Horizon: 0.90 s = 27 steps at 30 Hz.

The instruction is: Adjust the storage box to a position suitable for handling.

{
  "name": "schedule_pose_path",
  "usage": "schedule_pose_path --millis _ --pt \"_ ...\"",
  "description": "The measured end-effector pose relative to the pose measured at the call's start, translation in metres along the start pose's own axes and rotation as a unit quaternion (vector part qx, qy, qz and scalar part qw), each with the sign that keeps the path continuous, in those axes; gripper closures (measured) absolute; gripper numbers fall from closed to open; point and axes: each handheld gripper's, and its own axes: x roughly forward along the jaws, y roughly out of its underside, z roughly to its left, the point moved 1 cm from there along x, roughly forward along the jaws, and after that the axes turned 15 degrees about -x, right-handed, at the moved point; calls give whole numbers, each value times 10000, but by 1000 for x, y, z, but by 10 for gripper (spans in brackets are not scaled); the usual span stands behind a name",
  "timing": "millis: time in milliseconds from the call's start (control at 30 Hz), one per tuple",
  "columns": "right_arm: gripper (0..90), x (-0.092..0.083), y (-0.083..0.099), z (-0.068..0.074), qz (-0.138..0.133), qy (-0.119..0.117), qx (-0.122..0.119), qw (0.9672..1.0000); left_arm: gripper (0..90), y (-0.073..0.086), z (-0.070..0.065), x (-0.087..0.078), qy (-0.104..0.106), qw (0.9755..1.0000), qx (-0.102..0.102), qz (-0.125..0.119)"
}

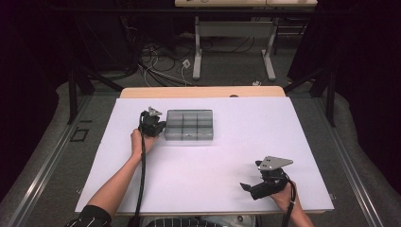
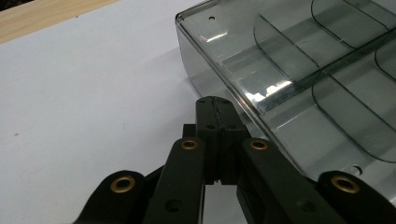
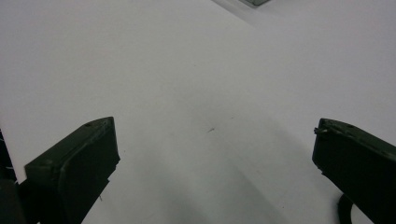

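A smoky clear plastic box [image 1: 189,125] with divided compartments lies on the white table top [image 1: 213,165], left of centre. In the left gripper view the box [image 2: 303,70] is empty and its near wall runs diagonally. My left gripper [image 1: 160,126] is at the box's left side. Its jaws are pressed together, and its tip [image 2: 215,100] rests against the base of that wall; nothing shows between them. My right gripper [image 1: 248,187] sits low over the front right of the table, pointing left. Its jaws stand wide open over bare white surface [image 3: 213,125].
A wooden strip [image 1: 203,92] borders the table's far edge. Beyond it, loose cables [image 1: 161,61] lie on the floor, and the metal legs of another table [image 1: 234,47] stand there. Dark curtains close in both sides.
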Motion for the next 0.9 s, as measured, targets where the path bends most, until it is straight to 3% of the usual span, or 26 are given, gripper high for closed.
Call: schedule_pose_path --millis 900 --pt "0 0 0 0 -8 -20 4 10000 900 -8 -30 12 211 9997 126 -42"
